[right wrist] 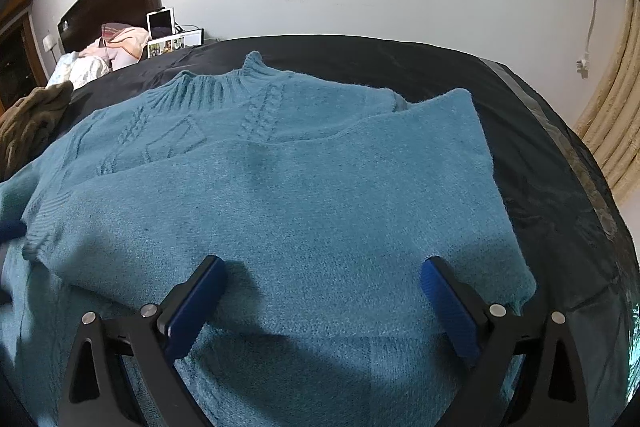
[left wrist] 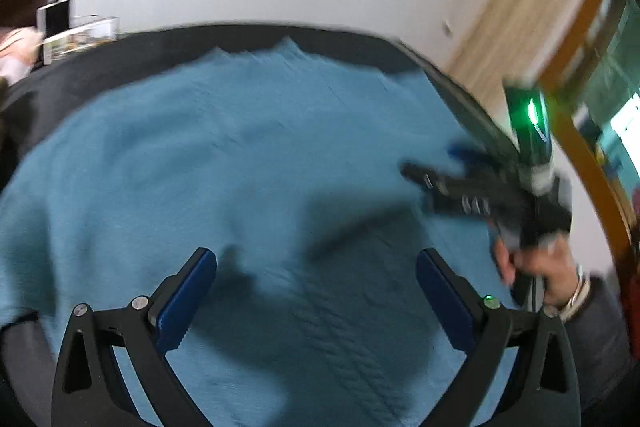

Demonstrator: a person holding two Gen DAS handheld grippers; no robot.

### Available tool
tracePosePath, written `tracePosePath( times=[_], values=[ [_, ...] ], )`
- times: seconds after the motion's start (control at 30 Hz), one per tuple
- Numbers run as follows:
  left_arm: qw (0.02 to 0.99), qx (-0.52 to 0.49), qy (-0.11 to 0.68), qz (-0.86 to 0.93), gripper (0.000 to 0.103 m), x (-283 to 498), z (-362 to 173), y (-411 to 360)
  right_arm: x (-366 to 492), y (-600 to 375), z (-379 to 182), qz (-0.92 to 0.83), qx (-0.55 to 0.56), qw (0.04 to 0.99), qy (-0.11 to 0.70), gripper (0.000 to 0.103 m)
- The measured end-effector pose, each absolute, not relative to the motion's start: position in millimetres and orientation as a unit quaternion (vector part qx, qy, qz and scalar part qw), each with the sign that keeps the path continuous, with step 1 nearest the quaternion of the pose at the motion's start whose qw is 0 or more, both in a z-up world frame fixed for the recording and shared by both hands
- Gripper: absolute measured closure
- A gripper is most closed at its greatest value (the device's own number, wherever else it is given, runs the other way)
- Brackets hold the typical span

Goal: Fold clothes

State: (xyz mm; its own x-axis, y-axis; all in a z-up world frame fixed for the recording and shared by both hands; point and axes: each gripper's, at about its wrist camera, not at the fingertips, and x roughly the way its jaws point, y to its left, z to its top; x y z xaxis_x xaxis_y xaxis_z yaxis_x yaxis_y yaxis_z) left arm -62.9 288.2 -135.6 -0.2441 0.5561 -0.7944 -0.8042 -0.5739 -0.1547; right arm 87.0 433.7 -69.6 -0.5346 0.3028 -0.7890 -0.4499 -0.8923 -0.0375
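Blue knit sweater (right wrist: 280,195), no readable writing

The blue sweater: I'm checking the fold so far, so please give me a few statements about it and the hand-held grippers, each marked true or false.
1. The blue sweater lies on a dark cover. True.
2. The right hand-held gripper is shut on the sweater. False: its jaws stand wide apart over the knit and hold nothing.
3. One sleeve is folded across the sweater's front. True.
4. The left hand-held gripper is open. True.
5. The sweater's collar points toward the camera in the right wrist view. False: it lies at the far end, toward the wall.
6. A red garment lies at the left edge of the bed. False: an olive-brown garment lies there.
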Motion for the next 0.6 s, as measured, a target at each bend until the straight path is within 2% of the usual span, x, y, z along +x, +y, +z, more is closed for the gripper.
tracePosePath(
  times=[0.17, 0.43, 0.6],
  values=[
    [0.466, -0.418, 0.182, 0.758, 0.001, -38.2, -142.6, 303.6, 85.8, 433.9, -69.3, 0.871, -0.432, 0.216, 0.086, 0.003],
    [0.372, -0.416, 0.214, 0.802, 0.001, -69.1, -146.8, 320.8, 102.9, 420.6, -62.2, 0.87, -0.43, 0.226, 0.082, 0.002],
    [0.332, -0.437, 0.203, 0.811, 0.001, -88.3, -146.7, 317.2, 151.6, 407.7, -45.3, 0.88, -0.4, 0.22, 0.131, 0.002]
  ],
)
